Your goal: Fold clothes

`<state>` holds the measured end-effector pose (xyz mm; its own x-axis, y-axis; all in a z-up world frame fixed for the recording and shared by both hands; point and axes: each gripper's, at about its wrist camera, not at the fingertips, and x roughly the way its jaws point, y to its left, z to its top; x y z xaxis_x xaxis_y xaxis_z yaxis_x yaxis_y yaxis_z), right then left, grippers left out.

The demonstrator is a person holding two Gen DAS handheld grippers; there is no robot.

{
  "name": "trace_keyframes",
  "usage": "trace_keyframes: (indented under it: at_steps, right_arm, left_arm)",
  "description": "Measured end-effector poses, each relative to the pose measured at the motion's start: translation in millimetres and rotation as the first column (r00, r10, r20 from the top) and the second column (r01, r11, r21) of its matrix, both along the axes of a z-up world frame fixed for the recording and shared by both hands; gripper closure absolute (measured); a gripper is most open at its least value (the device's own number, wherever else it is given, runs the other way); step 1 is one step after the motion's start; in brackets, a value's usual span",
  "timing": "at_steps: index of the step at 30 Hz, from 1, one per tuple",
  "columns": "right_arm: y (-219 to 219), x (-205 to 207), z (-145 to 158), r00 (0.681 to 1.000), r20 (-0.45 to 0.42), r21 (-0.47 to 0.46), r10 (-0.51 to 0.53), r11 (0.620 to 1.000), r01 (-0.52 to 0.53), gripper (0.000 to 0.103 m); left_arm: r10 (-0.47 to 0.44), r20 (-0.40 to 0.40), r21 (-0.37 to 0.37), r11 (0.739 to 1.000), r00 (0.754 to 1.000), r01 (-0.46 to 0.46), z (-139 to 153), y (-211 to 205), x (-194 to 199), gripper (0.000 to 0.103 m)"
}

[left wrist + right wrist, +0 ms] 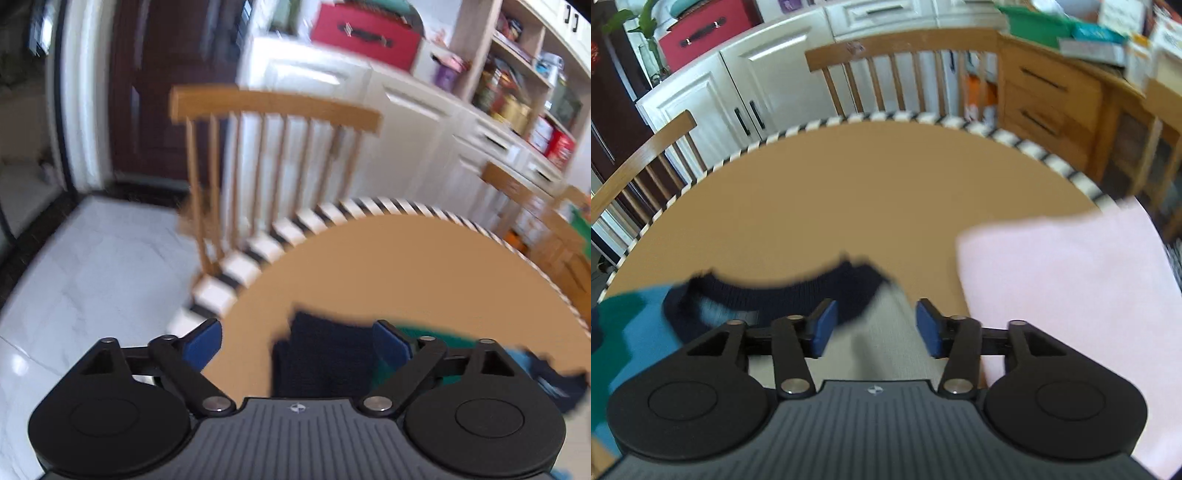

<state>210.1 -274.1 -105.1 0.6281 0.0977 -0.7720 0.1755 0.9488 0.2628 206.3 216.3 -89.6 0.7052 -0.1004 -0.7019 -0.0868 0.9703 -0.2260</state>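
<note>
Both claws spread: left (297,345) over navy cuff (325,354), right (873,328) beside pink cloth (1071,288).

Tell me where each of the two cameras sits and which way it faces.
Left wrist: sits behind the left gripper, looking along its open blue fingers across the brown table toward a wooden chair; a navy sweater cuff lies between the fingers.
Right wrist: sits behind the right gripper, also open, looking over the sweater's navy collar and a folded pink cloth.
Shared: the table, the sweater, white cabinets, the red box.
</note>
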Motion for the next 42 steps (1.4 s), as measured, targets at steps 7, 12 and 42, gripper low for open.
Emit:
trace_keyframes:
  at_steps: [7, 12, 42]
  right_arm:
    - [-3.3, -95.0, -12.9, 0.97, -0.217, 0.237, -0.112, 0.958, 0.164, 0.039]
    - [0.5, -113.7, -37.8, 0.931, -0.291, 0.378, -0.219, 0.868, 0.322, 0.05]
    - [117.4, 29.4, 33.5, 0.929, 0.053, 0.053, 0.365, 0.928, -0.368, 0.047]
  left_arm:
    - [-0.122, -0.13, -0.03, 0.992, 0.984, 0.119, -18.6, -15.2, -24.0, 0.011]
    - [-0.15, -0.186, 0.112, 0.979, 0.971, 0.173, -44.2, -40.7, -26.5, 0.024]
    - [-0.252, -0.103, -0.087, 0.966, 0.962, 0.244, 16.3, -55.4, -198.1, 0.015]
